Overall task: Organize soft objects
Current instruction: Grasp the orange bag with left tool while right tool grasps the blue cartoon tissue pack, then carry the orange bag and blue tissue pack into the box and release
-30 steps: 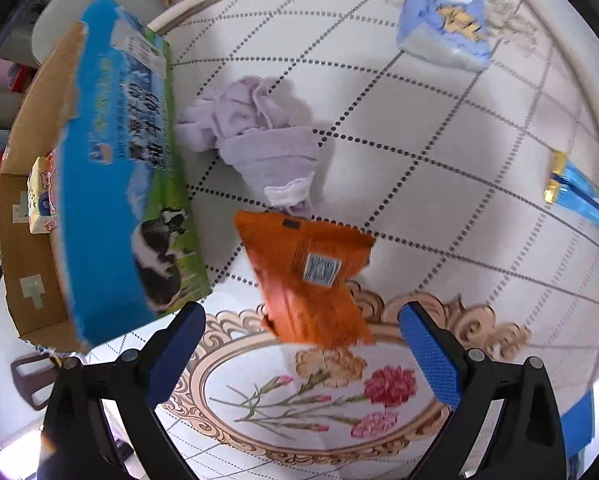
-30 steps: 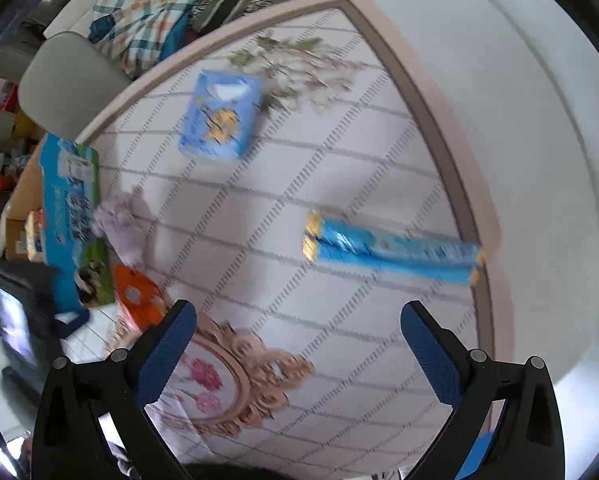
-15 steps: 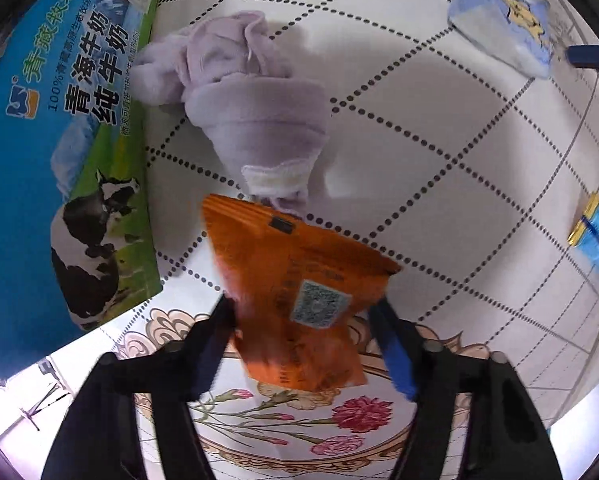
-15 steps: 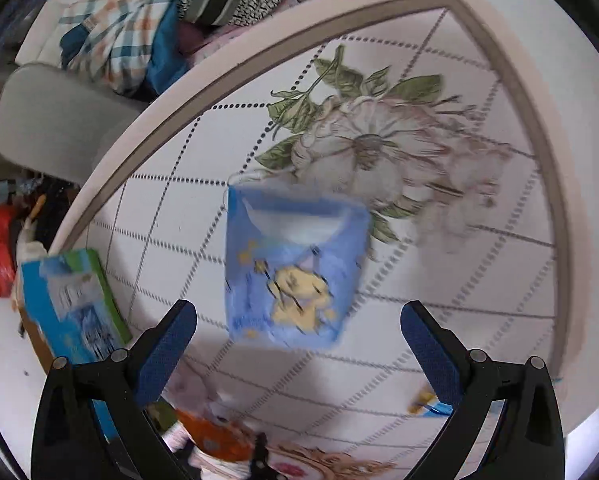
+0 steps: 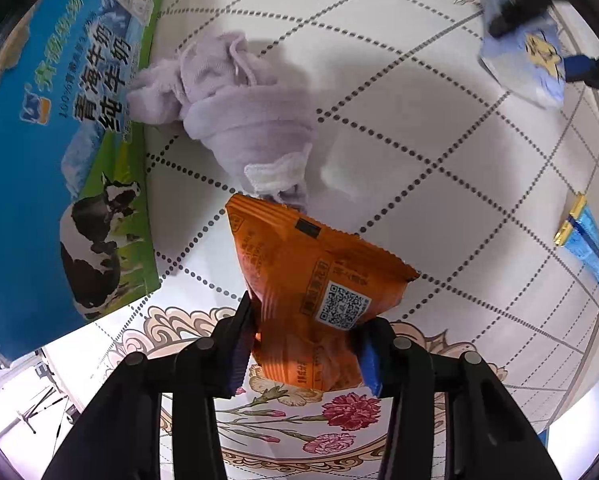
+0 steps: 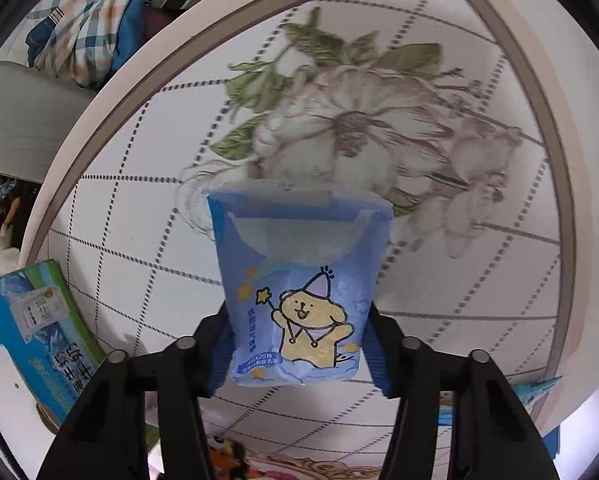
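Both hands are at the pick-up stage, so the sorting looks barely begun. The left gripper [image 5: 305, 342] has just been closing, and its blue pads now pinch the lower end of the crinkly orange foil snack packet [image 5: 311, 280], which lies on the tiled, flower-printed counter [image 5: 439, 152]. The right gripper [image 6: 299, 354] has also just been closing; its pads sit against both sides of the soft blue tissue pack with a cartoon bear [image 6: 299, 300], also on the counter.

Still loose are the crumpled lilac fleece garment [image 5: 243, 120], just beyond the packet, and a long blue wrapper with gold ends [image 5: 587, 244], well to the side. The blue-and-green milk carton box [image 5: 59, 160] is probably the destination, but its inside is out of view. Whether either item is lifted yet cannot be told.
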